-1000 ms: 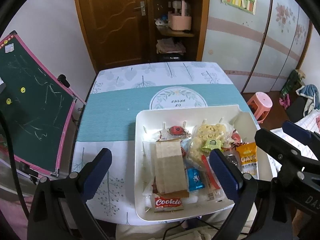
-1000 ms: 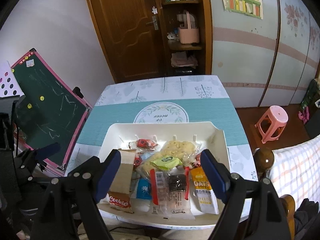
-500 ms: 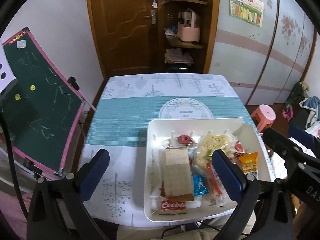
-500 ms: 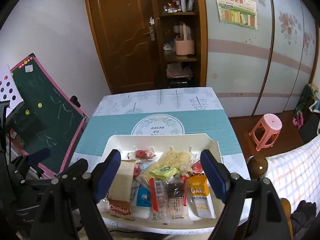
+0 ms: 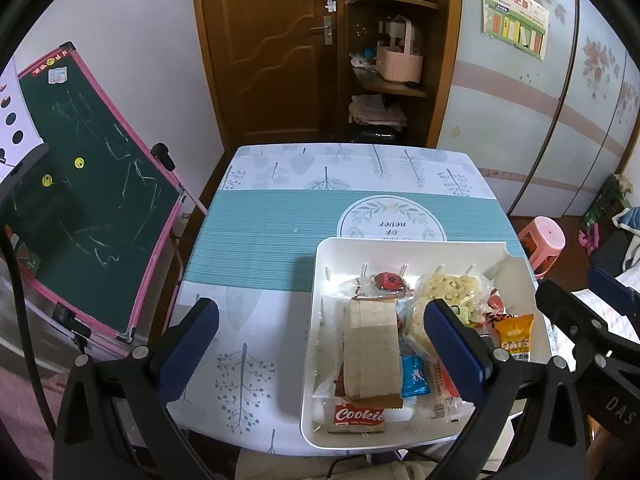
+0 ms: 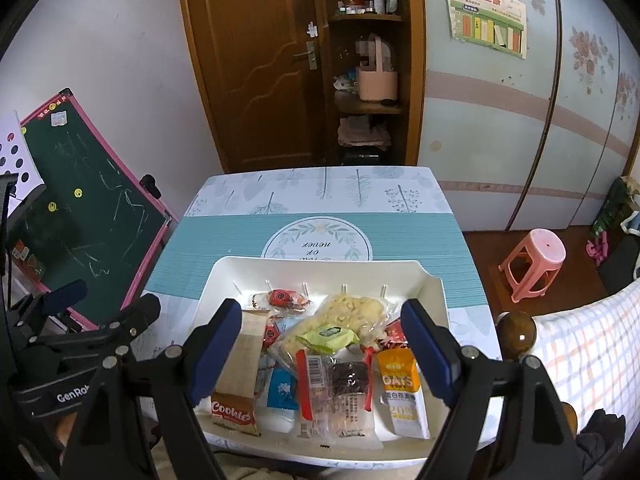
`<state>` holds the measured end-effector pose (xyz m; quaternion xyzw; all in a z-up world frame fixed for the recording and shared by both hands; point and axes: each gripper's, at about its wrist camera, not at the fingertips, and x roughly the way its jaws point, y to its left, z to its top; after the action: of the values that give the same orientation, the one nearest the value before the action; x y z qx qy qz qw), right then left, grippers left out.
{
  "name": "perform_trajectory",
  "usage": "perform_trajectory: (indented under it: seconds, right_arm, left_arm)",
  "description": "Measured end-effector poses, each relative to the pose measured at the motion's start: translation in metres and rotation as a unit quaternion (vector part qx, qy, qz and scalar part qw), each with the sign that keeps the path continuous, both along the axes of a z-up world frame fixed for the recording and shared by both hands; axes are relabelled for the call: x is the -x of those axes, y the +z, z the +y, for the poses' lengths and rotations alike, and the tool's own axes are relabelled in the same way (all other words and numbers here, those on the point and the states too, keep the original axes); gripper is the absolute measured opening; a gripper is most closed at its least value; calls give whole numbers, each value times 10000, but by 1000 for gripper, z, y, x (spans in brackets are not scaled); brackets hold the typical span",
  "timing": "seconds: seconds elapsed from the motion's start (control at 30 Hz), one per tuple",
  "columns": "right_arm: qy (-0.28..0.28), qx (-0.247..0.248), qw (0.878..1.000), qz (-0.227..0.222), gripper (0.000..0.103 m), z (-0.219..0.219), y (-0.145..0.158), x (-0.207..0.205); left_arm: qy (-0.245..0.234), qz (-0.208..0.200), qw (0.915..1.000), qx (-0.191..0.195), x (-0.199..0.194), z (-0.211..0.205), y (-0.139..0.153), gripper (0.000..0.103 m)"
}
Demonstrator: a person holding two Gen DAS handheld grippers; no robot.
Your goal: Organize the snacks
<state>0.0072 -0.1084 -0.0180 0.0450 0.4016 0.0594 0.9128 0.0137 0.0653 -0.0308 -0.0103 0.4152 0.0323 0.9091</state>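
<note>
We hold both tongs spread wide and empty above the table (image 5: pixel 256 232). In the right wrist view the tray (image 6: pixel 240 276) of snacks (image 6: pixel 344 344) fills the lower centre between the right tongs (image 6: pixel 322 344); the left tongs (image 5: pixel 320 340) see it lower right.

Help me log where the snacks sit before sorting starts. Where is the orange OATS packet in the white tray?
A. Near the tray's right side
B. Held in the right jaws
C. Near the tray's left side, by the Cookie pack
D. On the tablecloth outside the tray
A: in the right wrist view the OATS packet lies by the white tray's right wall, far from the Cookie pack at the left.
</note>
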Motion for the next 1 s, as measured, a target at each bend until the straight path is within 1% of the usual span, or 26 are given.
perform_trajectory:
  seconds: [0.37,1.0]
  right_arm:
    - [31,-113,9998,136,82,-1,-8,-5]
    - [33,-130,9998,150,82,1,-10,-5]
  left_arm:
    - [-35,42,10000,-20,-3,0,-1,102]
    - [-64,81,9999,-19,-4,-2,-6,102]
